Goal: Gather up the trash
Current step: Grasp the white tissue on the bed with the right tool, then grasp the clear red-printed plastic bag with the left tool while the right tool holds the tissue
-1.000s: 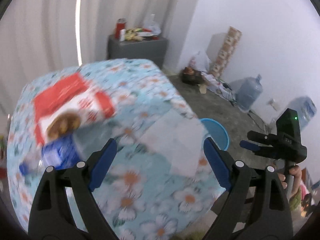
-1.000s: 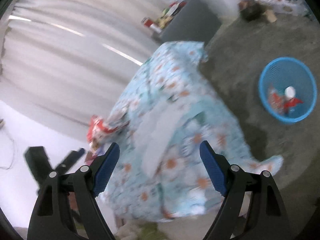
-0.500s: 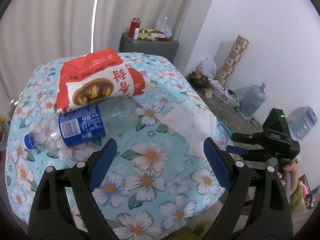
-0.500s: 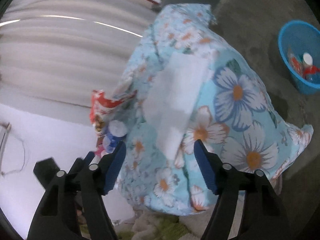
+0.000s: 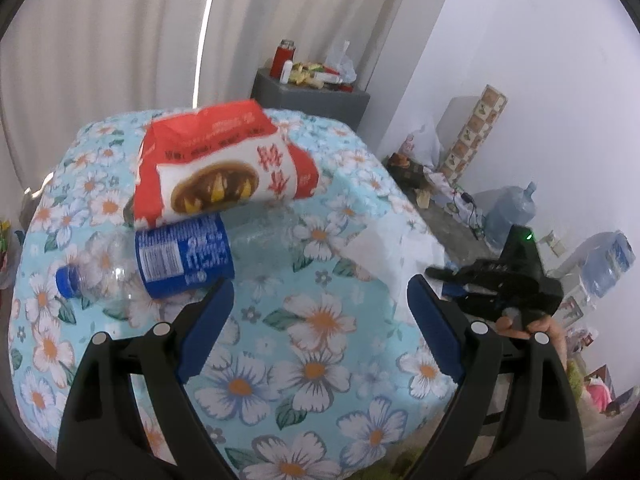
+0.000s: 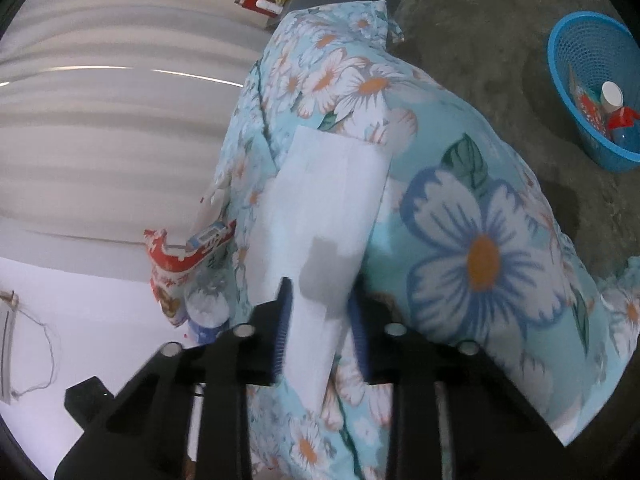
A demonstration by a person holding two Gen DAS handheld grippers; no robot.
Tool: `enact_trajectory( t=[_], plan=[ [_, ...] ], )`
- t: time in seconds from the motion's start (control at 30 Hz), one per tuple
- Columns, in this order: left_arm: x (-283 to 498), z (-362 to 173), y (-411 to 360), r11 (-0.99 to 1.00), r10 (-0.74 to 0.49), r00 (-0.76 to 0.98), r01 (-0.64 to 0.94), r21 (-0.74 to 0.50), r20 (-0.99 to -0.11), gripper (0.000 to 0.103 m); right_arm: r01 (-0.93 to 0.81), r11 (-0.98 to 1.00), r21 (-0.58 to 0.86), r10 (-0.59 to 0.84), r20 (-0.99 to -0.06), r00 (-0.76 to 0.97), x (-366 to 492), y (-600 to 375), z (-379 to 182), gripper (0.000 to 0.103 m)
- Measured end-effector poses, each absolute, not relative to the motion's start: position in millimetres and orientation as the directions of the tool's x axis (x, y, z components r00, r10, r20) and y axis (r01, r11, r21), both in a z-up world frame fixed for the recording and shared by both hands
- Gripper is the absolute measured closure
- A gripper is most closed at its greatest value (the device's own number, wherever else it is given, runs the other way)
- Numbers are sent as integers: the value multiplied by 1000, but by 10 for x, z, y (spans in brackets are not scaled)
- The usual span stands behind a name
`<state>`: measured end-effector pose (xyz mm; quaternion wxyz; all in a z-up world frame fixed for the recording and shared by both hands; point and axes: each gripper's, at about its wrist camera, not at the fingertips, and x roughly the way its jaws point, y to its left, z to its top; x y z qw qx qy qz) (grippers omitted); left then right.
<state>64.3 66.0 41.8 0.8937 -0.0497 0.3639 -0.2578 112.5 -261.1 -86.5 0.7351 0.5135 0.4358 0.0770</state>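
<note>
My right claw [image 6: 320, 320] has just been closing, and its blue pads now pinch the lower end of the white tissue [image 6: 320, 216], which drapes over the worktop's right edge and hangs down the side of the floral cloth [image 6: 480, 240]. From the left wrist view I see the same tissue [image 5: 396, 252] lying at that right edge, with the right claw's black body [image 5: 504, 280] and the hand [image 5: 536, 328] holding it just beyond the edge.

My left claw [image 5: 320, 320] stands wide open above the near part of the worktop [image 5: 312, 360], with nothing between its pads. Just ahead of its left finger lies a clear plastic bottle [image 5: 176, 256] on its side, blue label facing up and blue cap pointing toward the left edge. A red and white snack bag [image 5: 224, 168] rests behind the bottle, toward the far edge, overlapping it.

On the floor to the right of the worktop sits a blue basket [image 6: 592, 88] that already holds a few pieces of trash. Beyond the far edge stands a grey cabinet [image 5: 312, 96] with clutter on top, and large water jugs [image 5: 512, 212] stand by the wall.
</note>
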Motion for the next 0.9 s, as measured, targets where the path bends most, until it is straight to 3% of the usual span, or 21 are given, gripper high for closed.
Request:
enact_trajectory(
  t=[0.07,0.53,0.7,0.8,0.9],
  plan=[
    [676,503,654,861,-501,620,427,-276,-604,19,337,460,821,564,-564,604,1133,-2621,-888,97],
    [1323,1106,984,881,-471,734,363,-304,-490,19,299,434,850,612,-522,594,1071,-2765,-882,99],
    [2189,1272,1205,864,-499,637,317,-391,-587,19,298,433,851,623,-521,583,1075,-2771,-906,99],
    [2788,1160,1369,856,-508,541,227,-465,-670,19,296,430,853,629,-519,579,1083,-2777,-921,99],
    [3177,959,1491,826,-549,460,171,-537,-698,20,296,438,849,632,-525,570,1100,-2775,-929,99]
  ],
)
